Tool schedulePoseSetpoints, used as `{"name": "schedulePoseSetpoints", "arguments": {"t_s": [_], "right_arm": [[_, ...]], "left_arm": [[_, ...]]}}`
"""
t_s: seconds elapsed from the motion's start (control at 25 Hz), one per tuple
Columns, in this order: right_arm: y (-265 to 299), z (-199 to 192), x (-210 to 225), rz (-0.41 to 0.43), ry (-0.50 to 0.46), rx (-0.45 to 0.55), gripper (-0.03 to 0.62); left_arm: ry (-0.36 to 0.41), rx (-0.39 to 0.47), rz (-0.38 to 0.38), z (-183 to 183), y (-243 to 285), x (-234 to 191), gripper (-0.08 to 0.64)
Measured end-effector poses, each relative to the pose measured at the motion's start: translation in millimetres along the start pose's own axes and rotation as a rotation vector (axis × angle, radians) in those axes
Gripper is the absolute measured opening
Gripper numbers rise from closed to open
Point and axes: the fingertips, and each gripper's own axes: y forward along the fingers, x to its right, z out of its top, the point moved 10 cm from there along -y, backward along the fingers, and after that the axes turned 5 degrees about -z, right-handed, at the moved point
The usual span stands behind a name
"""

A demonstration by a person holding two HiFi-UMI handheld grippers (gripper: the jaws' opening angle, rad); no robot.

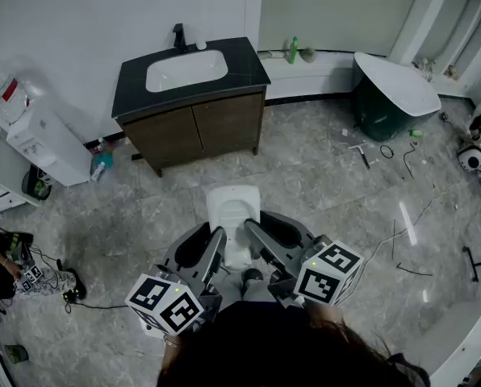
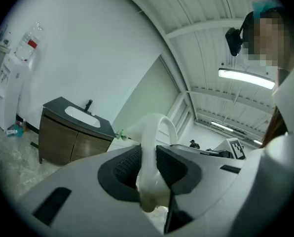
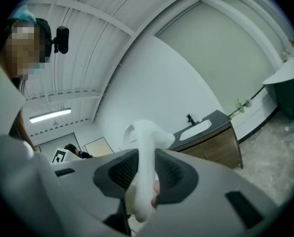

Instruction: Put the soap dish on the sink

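Note:
A white soap dish (image 1: 232, 216) is held in mid air in front of me, above the marble floor. My left gripper (image 1: 218, 247) is shut on its left edge, and my right gripper (image 1: 253, 236) is shut on its right edge. In the left gripper view the dish (image 2: 152, 157) stands on edge between the dark pads. The right gripper view shows the dish (image 3: 146, 167) pinched the same way. The sink (image 1: 186, 69), a white basin in a black-topped wooden cabinet with a black tap, stands well ahead against the wall.
A water dispenser (image 1: 39, 139) stands left of the cabinet. A dark green and white tub (image 1: 390, 95) sits at the right. Cables and small tools (image 1: 386, 151) lie on the floor at the right. A person's hand and gear (image 1: 6, 272) are at the left edge.

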Motion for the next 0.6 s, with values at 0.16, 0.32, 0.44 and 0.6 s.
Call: {"name": "schedulePoseSetpoints", "arguments": {"t_s": [0.16,0.32,0.44,0.6], "right_arm": [[0,-4,2,-0.012,0.003,0.001,0.115],[1,-2,11,-0.016,0.008,0.003,0.115],[3,-5,19,-0.014,0.01,0.003,0.115],[8,1,35,-0.006,0.01,0.006,0.115]], "left_arm": [[0.003,-0.008,-0.007,-4,2,-3,0.101],[0.0,-0.018,-0.008,-5,11,-5,0.101],[-0.001,-0.019,-0.012,-8,17,-9,0.1],[-0.001,-0.023,-0.011,-7,33,-13,0.101]]}}
